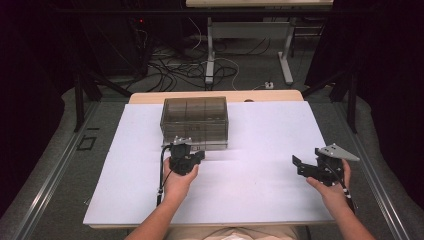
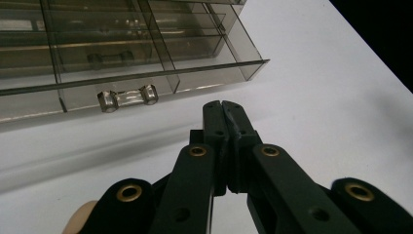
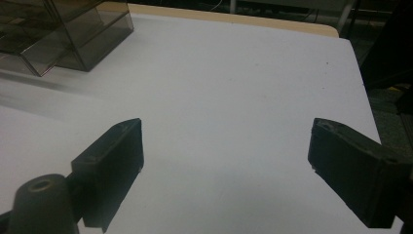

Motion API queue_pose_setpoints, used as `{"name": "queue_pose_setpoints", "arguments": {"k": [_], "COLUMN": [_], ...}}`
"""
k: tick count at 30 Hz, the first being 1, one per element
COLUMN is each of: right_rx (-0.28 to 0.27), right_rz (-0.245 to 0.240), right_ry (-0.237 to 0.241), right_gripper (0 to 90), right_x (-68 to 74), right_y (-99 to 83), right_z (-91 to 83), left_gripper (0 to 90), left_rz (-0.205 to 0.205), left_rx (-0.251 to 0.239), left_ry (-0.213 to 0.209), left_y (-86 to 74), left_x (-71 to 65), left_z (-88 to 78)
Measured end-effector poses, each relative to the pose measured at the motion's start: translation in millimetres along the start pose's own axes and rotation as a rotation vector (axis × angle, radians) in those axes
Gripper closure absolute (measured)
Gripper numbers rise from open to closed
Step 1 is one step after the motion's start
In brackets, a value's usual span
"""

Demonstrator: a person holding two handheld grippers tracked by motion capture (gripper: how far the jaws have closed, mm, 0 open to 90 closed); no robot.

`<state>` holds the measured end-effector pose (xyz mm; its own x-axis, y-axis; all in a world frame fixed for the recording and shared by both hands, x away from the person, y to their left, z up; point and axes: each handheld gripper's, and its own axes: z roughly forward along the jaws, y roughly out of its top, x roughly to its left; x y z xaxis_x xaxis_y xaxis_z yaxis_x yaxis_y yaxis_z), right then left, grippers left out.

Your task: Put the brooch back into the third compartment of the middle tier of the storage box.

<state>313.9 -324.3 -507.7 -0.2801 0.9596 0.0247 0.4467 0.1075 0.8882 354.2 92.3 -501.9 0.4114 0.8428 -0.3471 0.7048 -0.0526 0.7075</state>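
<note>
Smoky translucent drawer box (image 1: 195, 121) with clear handle (image 2: 127, 98) on white surface (image 1: 250, 150), my left hand-held gripper (image 2: 225, 108) clenched empty just before it, my right hand-held gripper (image 3: 224, 156) released.

The left gripper (image 1: 192, 150), its 2 jaws pressed together, is held in the left hand (image 1: 179, 181) just in front of the clear drawer box (image 1: 195, 120). The right gripper (image 1: 300, 165), jaws spread wide with nothing between them, is held in the right hand (image 1: 330, 192) well to the right of that box, pointing left.
</note>
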Motion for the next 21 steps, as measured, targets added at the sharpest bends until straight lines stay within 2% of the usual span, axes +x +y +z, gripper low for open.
{"name": "queue_pose_setpoints", "arguments": {"k": [11,21], "right_rx": [0.003,0.009], "right_rz": [-0.008,-0.009], "right_ry": [0.000,0.021], "right_gripper": [12.9,12.9], "right_x": [0.0,1.2], "right_y": [-0.2,-0.5], "right_z": [0.2,0.6], "left_gripper": [90.0,90.0], "left_rz": [0.004,-0.015], "left_rx": [-0.025,-0.040], "left_ry": [-0.006,-0.017], "left_y": [3.6,8.1], "left_x": [1.1,1.5], "left_z": [-8.0,-12.9]}}
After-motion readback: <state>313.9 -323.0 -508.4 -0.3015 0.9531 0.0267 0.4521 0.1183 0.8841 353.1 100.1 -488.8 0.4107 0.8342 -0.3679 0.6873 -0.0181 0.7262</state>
